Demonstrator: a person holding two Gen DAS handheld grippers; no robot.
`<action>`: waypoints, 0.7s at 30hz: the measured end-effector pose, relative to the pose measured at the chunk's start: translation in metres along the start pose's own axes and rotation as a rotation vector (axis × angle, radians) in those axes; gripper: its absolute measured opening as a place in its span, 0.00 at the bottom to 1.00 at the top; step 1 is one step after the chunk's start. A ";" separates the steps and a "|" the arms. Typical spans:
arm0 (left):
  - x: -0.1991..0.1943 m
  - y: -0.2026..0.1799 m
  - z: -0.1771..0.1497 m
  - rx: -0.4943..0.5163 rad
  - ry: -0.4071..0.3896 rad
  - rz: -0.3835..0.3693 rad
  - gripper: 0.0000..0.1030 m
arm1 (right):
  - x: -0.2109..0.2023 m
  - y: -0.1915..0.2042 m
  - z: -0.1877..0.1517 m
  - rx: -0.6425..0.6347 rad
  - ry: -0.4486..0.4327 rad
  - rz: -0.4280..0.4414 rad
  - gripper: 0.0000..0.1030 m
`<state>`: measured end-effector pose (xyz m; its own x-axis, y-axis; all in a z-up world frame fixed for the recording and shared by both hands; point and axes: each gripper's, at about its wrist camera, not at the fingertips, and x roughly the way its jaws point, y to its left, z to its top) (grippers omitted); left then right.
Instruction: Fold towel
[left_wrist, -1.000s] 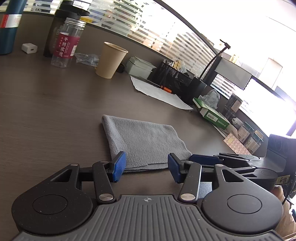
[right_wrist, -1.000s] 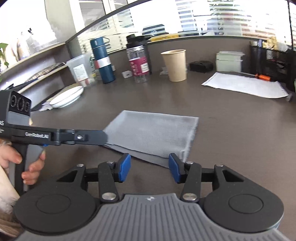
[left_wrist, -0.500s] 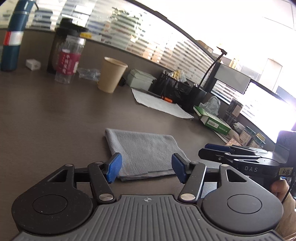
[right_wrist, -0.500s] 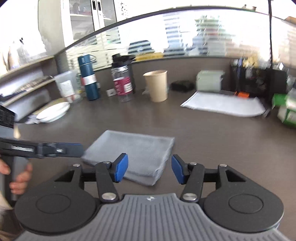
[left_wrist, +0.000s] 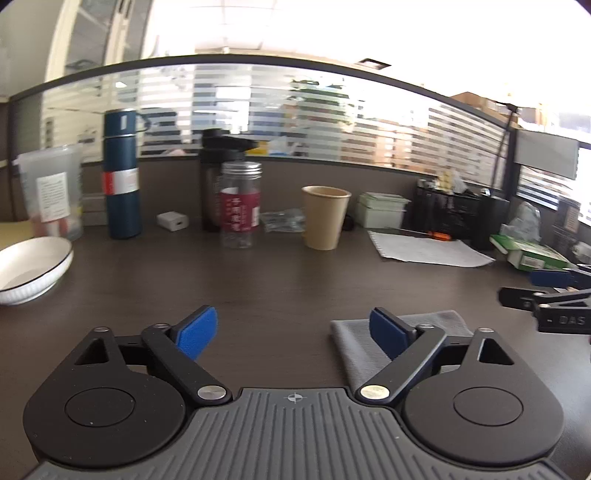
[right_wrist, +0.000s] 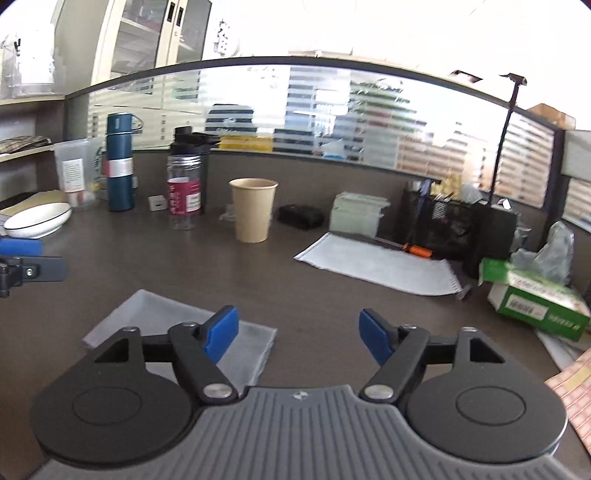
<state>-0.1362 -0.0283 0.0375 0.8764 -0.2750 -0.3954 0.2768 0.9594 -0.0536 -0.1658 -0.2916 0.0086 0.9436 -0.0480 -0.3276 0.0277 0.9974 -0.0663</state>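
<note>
A grey towel (left_wrist: 356, 343) lies folded flat on the dark wooden desk (left_wrist: 280, 291). In the left wrist view it sits low right, partly behind my right-hand fingertip. My left gripper (left_wrist: 293, 334) is open and empty, above bare desk to the towel's left. In the right wrist view the towel (right_wrist: 155, 317) lies low left, under the left finger. My right gripper (right_wrist: 297, 336) is open and empty, raised off the towel with its gap over bare desk. Each gripper's tips show at the other view's edge: the right gripper (left_wrist: 550, 288), the left gripper (right_wrist: 22, 258).
Along the back stand a blue flask (left_wrist: 122, 173), a clear jar (left_wrist: 240, 205), a paper cup (left_wrist: 325, 218), a white cloth (left_wrist: 424, 247) and a black mesh organiser (left_wrist: 447, 210). A white bowl (left_wrist: 31, 267) sits left, a green box (right_wrist: 535, 299) right.
Both grippers have pulled back and levelled out, and opened wider. The towel has slid from between the fingertips to the low right in the left view and low left in the right view.
</note>
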 end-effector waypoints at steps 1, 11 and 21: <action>0.002 0.002 0.001 -0.006 0.003 0.014 1.00 | 0.000 -0.002 0.000 0.006 -0.004 -0.005 0.85; 0.028 0.025 0.011 -0.067 0.044 0.144 1.00 | 0.012 -0.017 -0.001 0.048 0.015 -0.074 1.00; 0.078 0.040 0.012 -0.097 0.144 0.177 1.00 | 0.048 -0.044 -0.005 0.152 0.143 -0.147 1.00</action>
<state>-0.0515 -0.0118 0.0159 0.8409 -0.0971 -0.5325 0.0786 0.9953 -0.0574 -0.1234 -0.3378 -0.0086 0.8698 -0.1897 -0.4555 0.2208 0.9752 0.0154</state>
